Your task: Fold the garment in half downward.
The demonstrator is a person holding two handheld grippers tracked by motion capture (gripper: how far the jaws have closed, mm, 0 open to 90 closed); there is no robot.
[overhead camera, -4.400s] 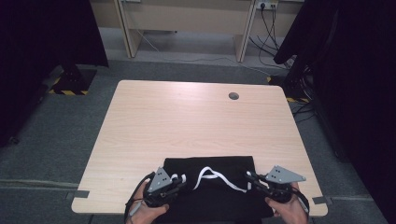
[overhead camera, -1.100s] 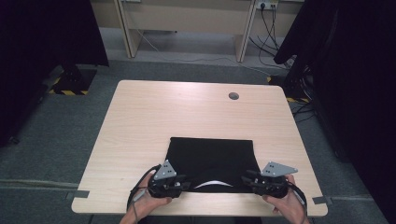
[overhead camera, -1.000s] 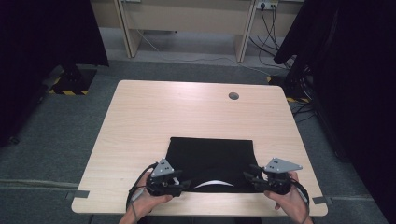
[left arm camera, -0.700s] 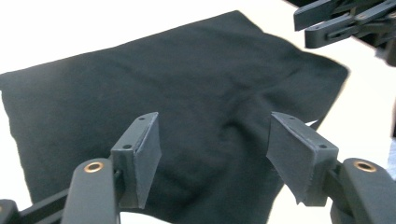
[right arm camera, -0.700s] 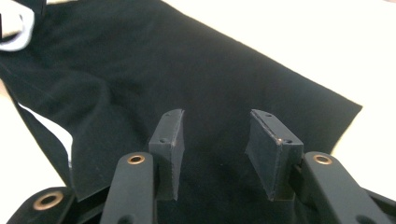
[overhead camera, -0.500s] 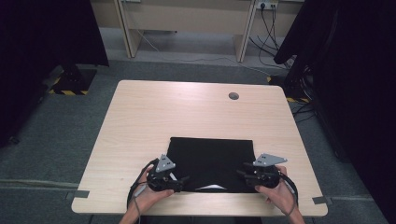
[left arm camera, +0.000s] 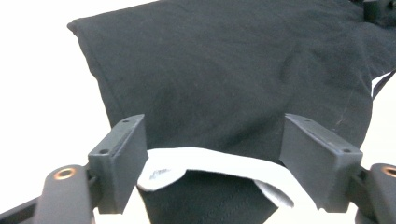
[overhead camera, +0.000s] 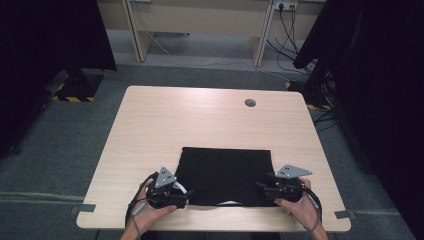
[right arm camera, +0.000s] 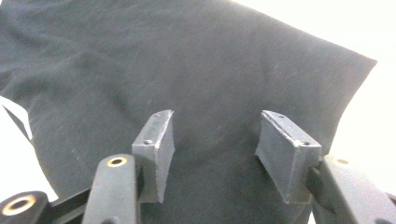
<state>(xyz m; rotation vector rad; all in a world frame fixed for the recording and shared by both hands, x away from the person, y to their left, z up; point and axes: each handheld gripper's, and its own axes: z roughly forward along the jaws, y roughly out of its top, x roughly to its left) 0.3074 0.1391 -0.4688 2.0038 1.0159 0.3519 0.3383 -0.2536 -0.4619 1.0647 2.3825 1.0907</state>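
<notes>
A black garment (overhead camera: 225, 172) lies folded flat in a rectangle on the near half of the wooden table (overhead camera: 200, 120). My left gripper (overhead camera: 187, 195) sits at its near left corner; its jaws have just been opening. In the left gripper view a white band (left arm camera: 210, 161) of the garment lies loose between the parted jaws of the left gripper (left arm camera: 212, 126), untouched by the pads. My right gripper (overhead camera: 260, 186) is at the near right corner, jaws also just opened. In its own view the right gripper (right arm camera: 217, 119) hovers over the black cloth (right arm camera: 201, 70) without pinching it.
A round cable hole (overhead camera: 250, 103) sits at the table's far right. Dark curtains stand on both sides, and cables trail on the floor behind. A sliver of white (overhead camera: 230, 202) peeks out at the garment's near edge.
Earlier the garment showed white strips on top; now its black side faces up in a flat rectangle. Over the last second both jaws widened off the cloth and the left gripper eased back slightly.
</notes>
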